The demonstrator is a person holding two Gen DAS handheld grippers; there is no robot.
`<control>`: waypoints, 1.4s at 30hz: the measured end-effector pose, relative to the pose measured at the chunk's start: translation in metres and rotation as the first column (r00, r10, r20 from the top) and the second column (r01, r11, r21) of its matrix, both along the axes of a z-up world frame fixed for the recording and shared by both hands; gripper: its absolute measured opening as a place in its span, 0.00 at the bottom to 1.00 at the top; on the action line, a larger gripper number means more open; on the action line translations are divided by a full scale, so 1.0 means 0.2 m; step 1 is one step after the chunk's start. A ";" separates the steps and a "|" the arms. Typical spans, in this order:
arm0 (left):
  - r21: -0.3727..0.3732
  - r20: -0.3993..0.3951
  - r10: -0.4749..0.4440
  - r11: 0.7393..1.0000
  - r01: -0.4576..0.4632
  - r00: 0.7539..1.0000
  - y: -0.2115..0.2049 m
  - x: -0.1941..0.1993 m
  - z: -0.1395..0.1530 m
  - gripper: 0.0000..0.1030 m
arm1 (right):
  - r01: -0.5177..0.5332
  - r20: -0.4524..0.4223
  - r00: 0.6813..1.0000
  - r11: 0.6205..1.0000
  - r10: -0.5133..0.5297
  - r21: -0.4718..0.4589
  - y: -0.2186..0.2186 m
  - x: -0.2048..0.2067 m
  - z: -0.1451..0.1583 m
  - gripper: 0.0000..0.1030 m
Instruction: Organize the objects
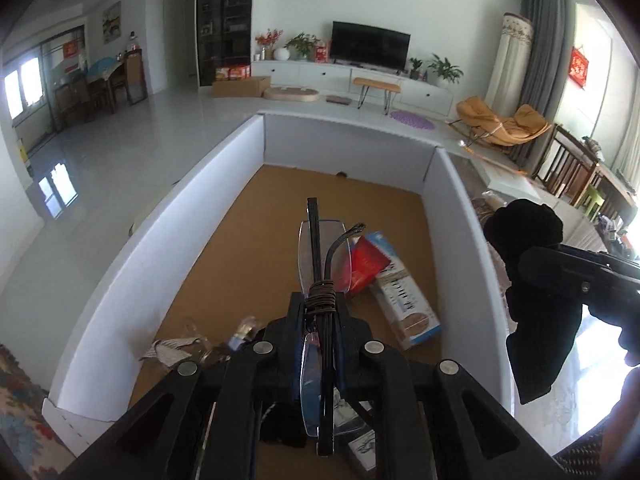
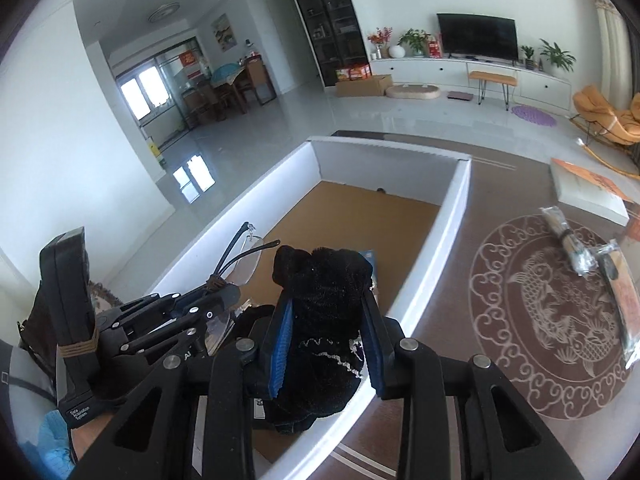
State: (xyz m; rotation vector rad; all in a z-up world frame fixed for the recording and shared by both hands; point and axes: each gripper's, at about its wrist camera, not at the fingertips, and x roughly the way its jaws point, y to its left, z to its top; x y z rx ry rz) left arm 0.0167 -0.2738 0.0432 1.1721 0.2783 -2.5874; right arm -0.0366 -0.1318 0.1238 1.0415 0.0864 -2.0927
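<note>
Left claw (image 1: 320,304): pinching folded glasses (image 1: 324,248) above the white box (image 1: 120,272).
Right claw (image 2: 326,320): gripping a black cloth (image 2: 320,300) over the box wall.
Risk: thin lenses are slipping free or cracking; dangling cloth is snagging the rim.

Home living room: television (image 1: 371,45) on white cabinet (image 1: 348,74), rocking chair (image 1: 502,122), potted plants (image 1: 444,67).

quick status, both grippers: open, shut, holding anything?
Left gripper: shut on the rimless glasses, above the white box.
Right gripper: shut on the black velvet pouch.
</note>
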 end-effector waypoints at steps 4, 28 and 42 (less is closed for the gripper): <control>0.007 0.013 0.054 0.999 -0.054 0.998 -0.03 0.02 -0.04 0.69 | -0.031 0.049 0.998 0.999 0.030 0.034 -0.10 0.00 -0.14 0.81; -0.186 -0.115 -0.206 0.966 0.182 0.972 0.71 -0.09 0.18 0.93 | 0.463 -0.006 0.883 0.867 -0.470 0.184 1.10 -0.15 -0.55 0.96; -0.024 0.009 -0.421 0.907 0.421 0.907 1.34 -0.24 -0.10 1.00 | 0.636 -0.069 0.763 0.727 -0.643 0.258 1.56 -0.19 -0.69 0.96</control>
